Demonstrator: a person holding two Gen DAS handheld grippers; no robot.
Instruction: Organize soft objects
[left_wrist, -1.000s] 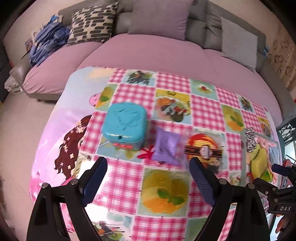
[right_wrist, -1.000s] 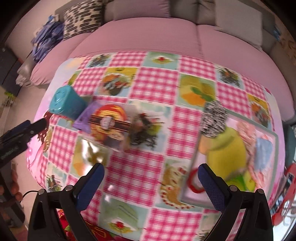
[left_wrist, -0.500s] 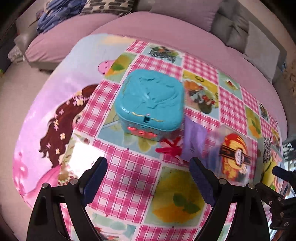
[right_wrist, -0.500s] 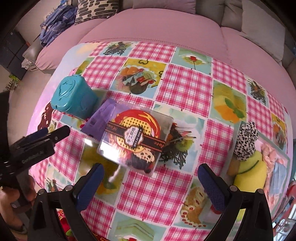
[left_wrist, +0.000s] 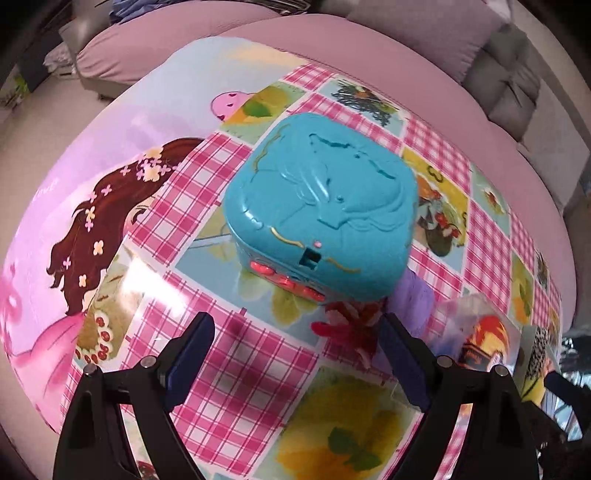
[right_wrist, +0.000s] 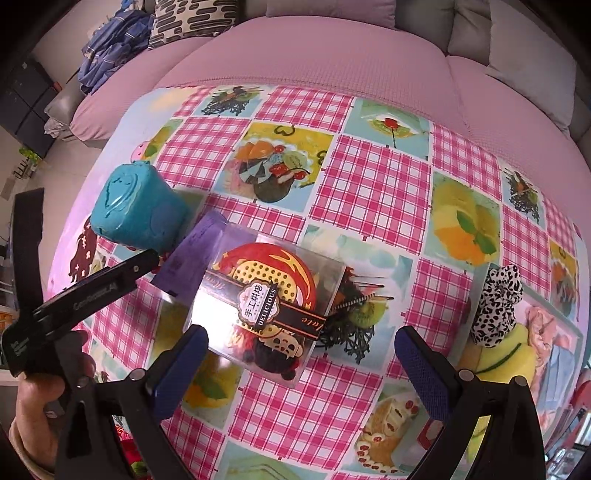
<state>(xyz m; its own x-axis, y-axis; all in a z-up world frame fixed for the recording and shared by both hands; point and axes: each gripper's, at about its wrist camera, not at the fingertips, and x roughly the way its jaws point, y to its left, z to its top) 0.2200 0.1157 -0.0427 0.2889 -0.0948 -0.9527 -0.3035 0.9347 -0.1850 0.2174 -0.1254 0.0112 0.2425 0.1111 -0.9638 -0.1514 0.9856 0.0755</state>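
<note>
A teal plastic box with its lid down stands on the checked tablecloth, just ahead of my open left gripper. A red fluffy item lies at the box's front corner, close to the gripper's right finger. Beside it a purple cloth is tucked between the teal box and a clear packaging box. My right gripper stands open over the clear box, with the purple cloth and teal box to its left. At the right, a leopard-print scrunchie, a yellow soft item and pink fabric lie on a tray.
A pink sofa with grey and patterned cushions curves behind the table. Blue clothes are heaped on its left end. A hand holds the left gripper at the table's left front edge.
My left gripper has moved in and down toward the teal box, which now fills its view. My right gripper has swung left from the tray to above the clear box.
</note>
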